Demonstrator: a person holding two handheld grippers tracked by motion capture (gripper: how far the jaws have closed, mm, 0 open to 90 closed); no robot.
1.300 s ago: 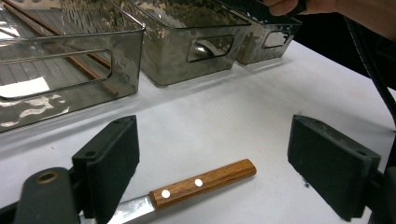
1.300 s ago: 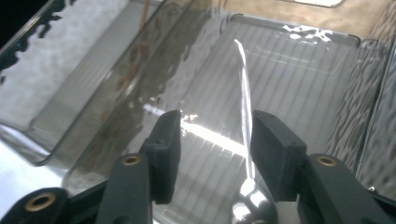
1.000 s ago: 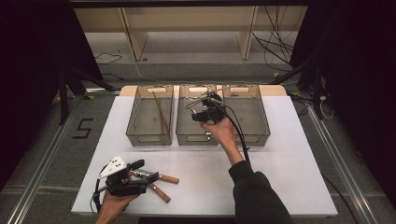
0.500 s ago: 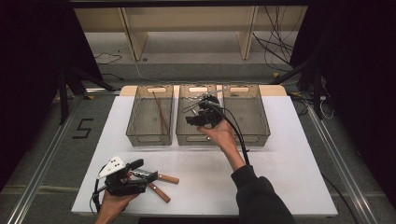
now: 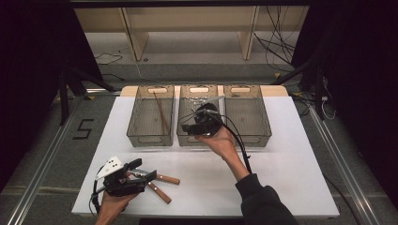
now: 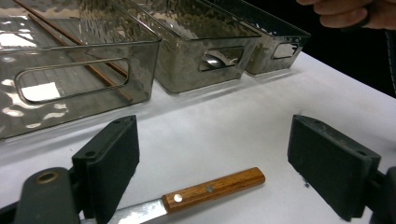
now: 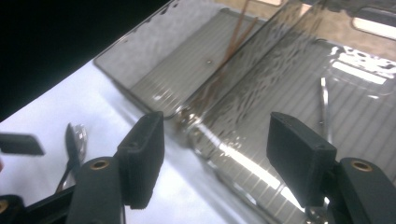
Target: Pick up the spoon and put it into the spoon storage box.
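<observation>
The person is holding the right gripper [image 5: 190, 127] over the middle bin [image 5: 187, 138] of three clear bins standing side by side at the far side of the white bench [image 5: 281, 173], its jaws standing apart with nothing between them. The left bin [image 5: 141, 138] is holding long brown sticks [image 5: 160, 115]. Near the front edge, the left gripper [image 5: 143, 171] is resting low, jaws spread wide, straddling a wooden-handled knife [image 6: 212, 188] lying flat on the bench beside a second one [image 5: 159, 193].
</observation>
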